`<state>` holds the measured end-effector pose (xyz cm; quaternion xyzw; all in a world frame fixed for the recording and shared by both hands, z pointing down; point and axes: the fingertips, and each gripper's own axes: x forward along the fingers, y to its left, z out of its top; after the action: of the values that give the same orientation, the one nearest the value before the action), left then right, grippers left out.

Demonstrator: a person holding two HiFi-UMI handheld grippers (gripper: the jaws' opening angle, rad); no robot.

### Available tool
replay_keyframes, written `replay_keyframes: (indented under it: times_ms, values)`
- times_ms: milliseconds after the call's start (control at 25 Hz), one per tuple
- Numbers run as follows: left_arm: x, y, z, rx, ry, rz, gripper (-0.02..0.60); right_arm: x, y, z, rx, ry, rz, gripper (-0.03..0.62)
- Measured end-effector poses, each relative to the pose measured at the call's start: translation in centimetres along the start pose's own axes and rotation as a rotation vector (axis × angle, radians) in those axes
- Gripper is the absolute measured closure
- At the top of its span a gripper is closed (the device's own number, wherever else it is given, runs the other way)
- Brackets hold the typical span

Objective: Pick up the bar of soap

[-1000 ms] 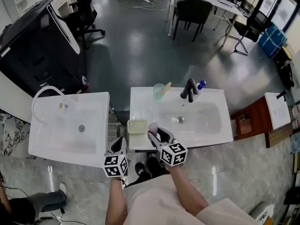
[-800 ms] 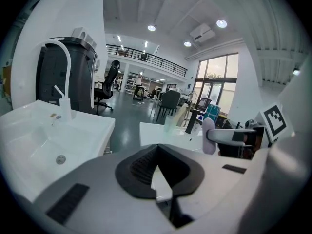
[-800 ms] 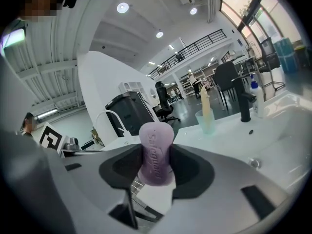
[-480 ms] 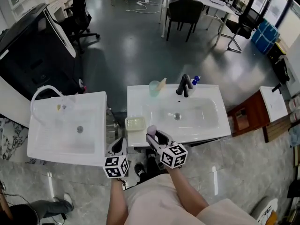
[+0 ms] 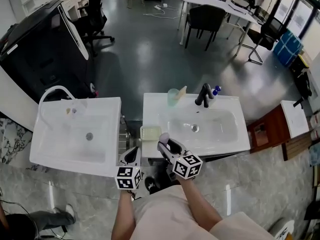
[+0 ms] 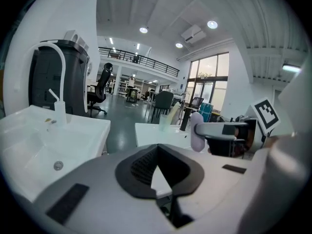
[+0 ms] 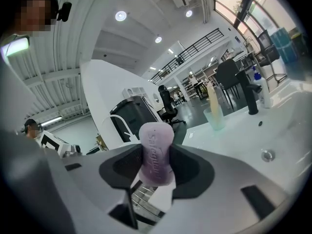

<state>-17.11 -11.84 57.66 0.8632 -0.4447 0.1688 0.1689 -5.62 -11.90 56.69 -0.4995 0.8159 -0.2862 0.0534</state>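
Note:
A lilac bar of soap [image 5: 163,137] stands upright between the jaws of my right gripper [image 5: 164,142], which is shut on it just above the front edge of the right sink [image 5: 235,145]. The bar [image 7: 156,150] fills the gap between the dark pads in the right gripper view. It also appears in the left gripper view, where the soap [image 6: 196,135] sticks out at the right. My left gripper [image 5: 133,157] hovers to the left of it, by the gap between the two sinks, jaws together and empty. An empty pale green soap dish [image 5: 150,132] sits on the sink's front left corner.
A black faucet [image 5: 203,95], a green cup [image 5: 173,97] and a small blue-capped bottle [image 5: 215,90] stand at the back of the right sink. A second white sink [image 5: 50,159] with a curved white faucet [image 5: 52,93] is to the left. Chairs and desks fill the floor beyond.
The head view has shifted a little, so the sinks sit slightly right and lower. The soap stays gripped in the right gripper; both grippers keep their places.

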Motion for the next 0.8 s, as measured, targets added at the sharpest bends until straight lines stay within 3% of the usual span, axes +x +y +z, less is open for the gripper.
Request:
replay_keyframes:
  times_ms: [120,800]
  values:
    - [0.6,0.7,0.8,0.034,-0.008,-0.004,0.577,0.6,0.1,0.2,-0.005,-0.005,0.004,0.413]
    - [1.5,1.0,0.5,0.004,0.004,-0.020,0.577,0.6,-1.0,0.3,0.011,-0.014,-0.020,0.414]
